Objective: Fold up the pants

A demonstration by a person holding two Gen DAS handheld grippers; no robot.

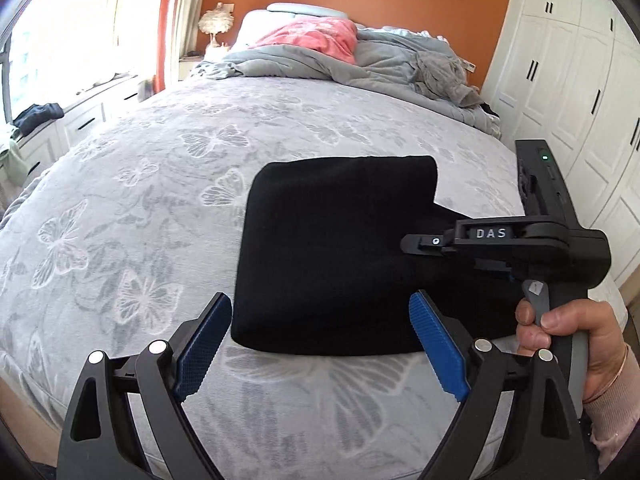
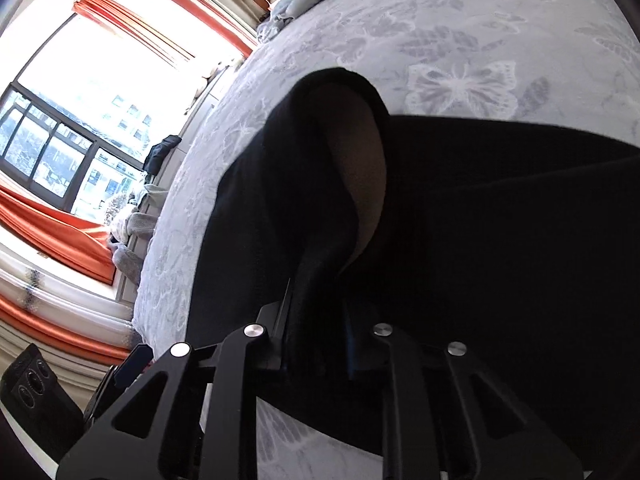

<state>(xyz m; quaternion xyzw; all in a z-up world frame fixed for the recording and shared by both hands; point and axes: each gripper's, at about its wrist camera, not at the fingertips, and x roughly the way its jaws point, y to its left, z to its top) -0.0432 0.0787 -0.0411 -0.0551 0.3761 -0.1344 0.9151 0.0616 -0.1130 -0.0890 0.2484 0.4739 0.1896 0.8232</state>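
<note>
The black pants [image 1: 332, 248] lie folded into a compact block on the grey butterfly-print bedspread [image 1: 140, 208]. My left gripper [image 1: 320, 340] is open and empty, its blue pads either side of the block's near edge, just above the bed. My right gripper [image 1: 420, 242] comes in from the right, held by a hand, and its fingers are shut on a fold of the pants at the block's right edge. In the right wrist view the pants [image 2: 480, 220] fill the frame and a pinched ridge of black cloth runs up from the shut gripper [image 2: 316, 280].
A rumpled grey duvet [image 1: 320, 68] and pink pillow [image 1: 316, 36] lie at the head of the bed. White wardrobes [image 1: 568, 80] stand at the right. A window with orange curtains [image 2: 60, 236] and low white drawers [image 1: 80, 120] are at the left.
</note>
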